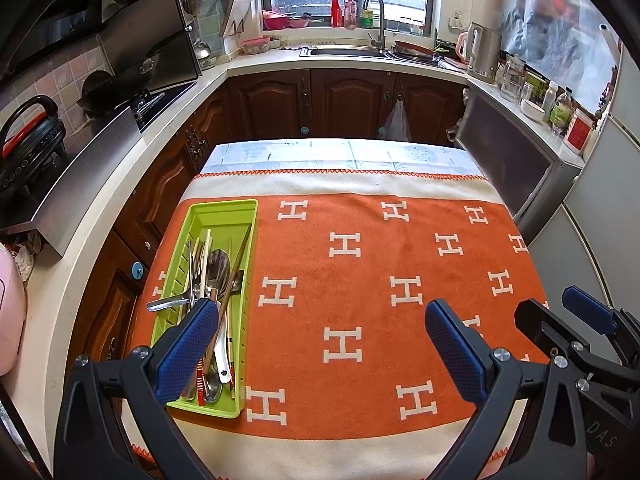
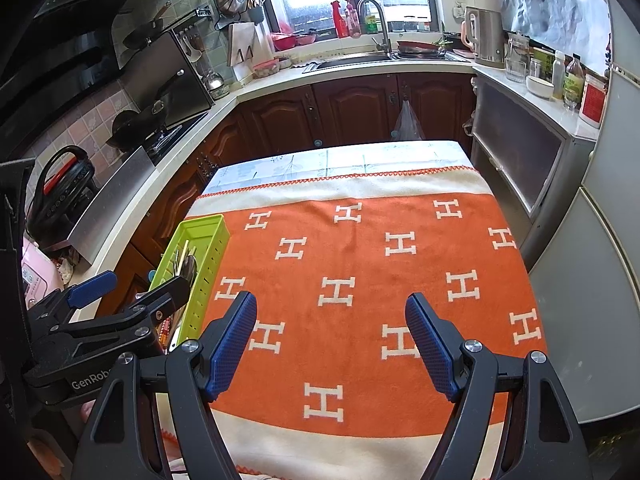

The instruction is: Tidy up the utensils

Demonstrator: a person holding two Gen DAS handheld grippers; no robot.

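Note:
A lime-green utensil tray (image 1: 244,216) (image 2: 218,226) lies lengthwise on the left side of the orange cloth (image 1: 360,280) with its white H pattern. Inside are several pieces of cutlery: spoons (image 1: 218,264), a fork, chopsticks (image 1: 232,280) and a white-handled piece. One steel handle (image 1: 168,303) pokes out over the tray's left rim. My left gripper (image 1: 320,306) (image 2: 136,285) stands open, its left pad in front of the tray's near half and nothing between its fingers. Over the bare cloth to the right, my right gripper (image 2: 331,300) (image 1: 558,305) is also open and holds nothing.
The table is hemmed in by a kitchen counter (image 1: 120,184) with a stove and wok on the left, a sink (image 1: 348,52) under the window at the back, and a low cabinet (image 1: 516,168) and fridge (image 2: 600,280) on the right. A pale patterned strip (image 1: 340,156) covers the table's far edge.

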